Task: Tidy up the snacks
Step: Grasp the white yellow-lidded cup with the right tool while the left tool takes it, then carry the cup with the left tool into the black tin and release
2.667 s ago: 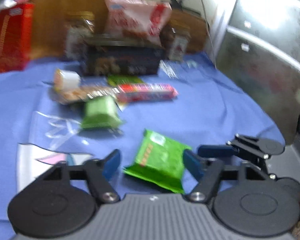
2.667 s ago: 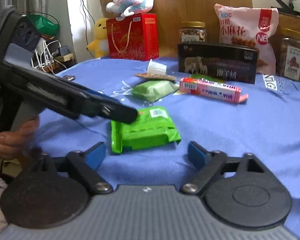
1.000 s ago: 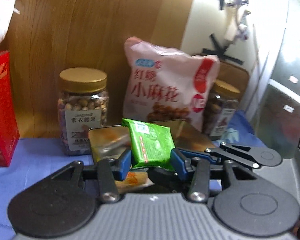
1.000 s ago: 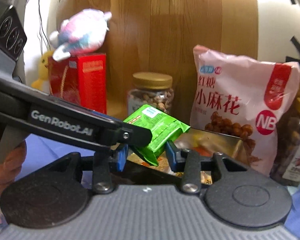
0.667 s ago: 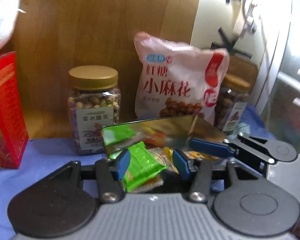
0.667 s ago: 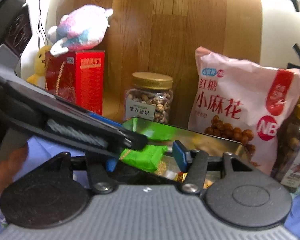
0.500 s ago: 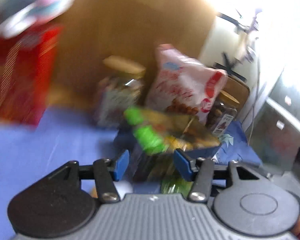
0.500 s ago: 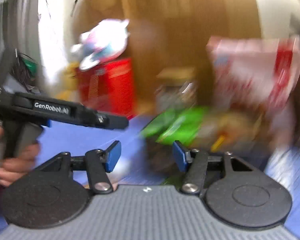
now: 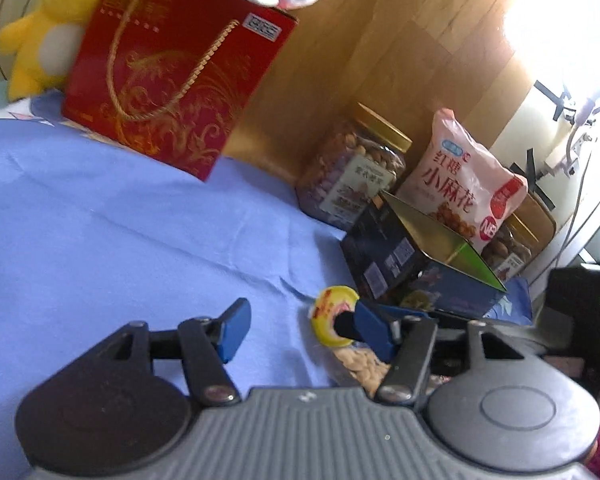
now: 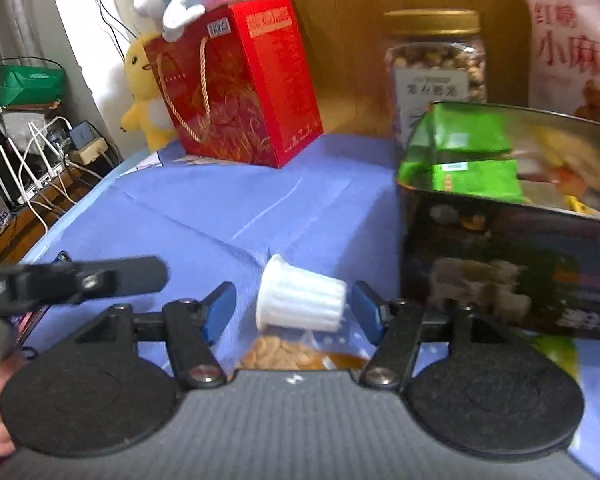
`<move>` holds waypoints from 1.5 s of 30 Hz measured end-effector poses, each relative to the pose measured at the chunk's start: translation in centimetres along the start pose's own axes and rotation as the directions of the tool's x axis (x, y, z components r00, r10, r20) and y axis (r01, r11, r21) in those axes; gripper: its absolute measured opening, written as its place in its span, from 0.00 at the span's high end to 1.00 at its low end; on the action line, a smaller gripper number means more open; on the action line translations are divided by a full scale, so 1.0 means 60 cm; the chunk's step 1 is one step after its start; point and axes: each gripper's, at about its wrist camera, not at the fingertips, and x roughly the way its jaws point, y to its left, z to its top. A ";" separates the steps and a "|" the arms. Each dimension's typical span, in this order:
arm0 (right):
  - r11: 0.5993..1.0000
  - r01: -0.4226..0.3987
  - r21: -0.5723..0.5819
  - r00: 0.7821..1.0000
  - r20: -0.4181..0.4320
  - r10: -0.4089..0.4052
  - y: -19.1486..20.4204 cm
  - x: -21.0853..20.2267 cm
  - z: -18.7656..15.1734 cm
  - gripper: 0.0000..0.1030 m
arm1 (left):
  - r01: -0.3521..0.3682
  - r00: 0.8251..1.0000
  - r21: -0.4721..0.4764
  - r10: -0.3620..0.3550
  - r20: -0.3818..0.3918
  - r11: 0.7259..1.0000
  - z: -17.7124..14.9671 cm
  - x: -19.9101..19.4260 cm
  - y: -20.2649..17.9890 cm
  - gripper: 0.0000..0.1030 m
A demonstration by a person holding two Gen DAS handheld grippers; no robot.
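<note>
The green packet (image 10: 474, 180) has left my claws for the tin (image 10: 500, 248) at right; both my left claw (image 9: 300, 330) and right claw (image 10: 290, 306) are opening, empty, the right around the white cup (image 10: 300, 300) at lower centre.

Background: wood-panel room, daylight coming in

Wood panel wall (image 9: 400, 52) is backing the table; blue tablecloth (image 9: 120, 220) is covering it. Strong light is blowing out the upper right. Grey curtain (image 10: 12, 8) is hanging left, above a cable-cluttered shelf (image 10: 48, 152).
</note>
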 end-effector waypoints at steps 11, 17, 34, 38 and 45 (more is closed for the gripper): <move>0.939 -0.179 -0.294 0.984 -0.041 0.174 0.149 -0.081 -0.086 0.51 | 0.114 0.993 -0.055 -0.112 0.043 0.992 -0.029 -0.109 0.047 0.39; 0.911 -0.117 -0.396 0.993 -0.033 0.113 0.186 -0.156 -0.192 0.51 | 0.186 0.981 0.070 -0.182 -0.060 0.980 -0.095 -0.132 0.002 0.39; 0.964 -0.013 -0.267 0.997 0.070 0.033 0.150 -0.201 -0.265 0.41 | 0.216 0.954 0.142 -0.178 -0.242 0.966 -0.180 -0.102 -0.082 0.45; 0.967 -0.022 -0.255 0.996 0.079 0.044 0.147 -0.210 -0.276 0.48 | 0.226 0.939 0.135 -0.179 -0.295 0.965 -0.190 -0.079 -0.101 0.54; 0.977 0.043 -0.209 0.992 0.127 -0.016 0.110 -0.248 -0.291 0.62 | 0.264 0.921 0.219 -0.178 -0.347 0.939 -0.206 -0.040 -0.174 0.54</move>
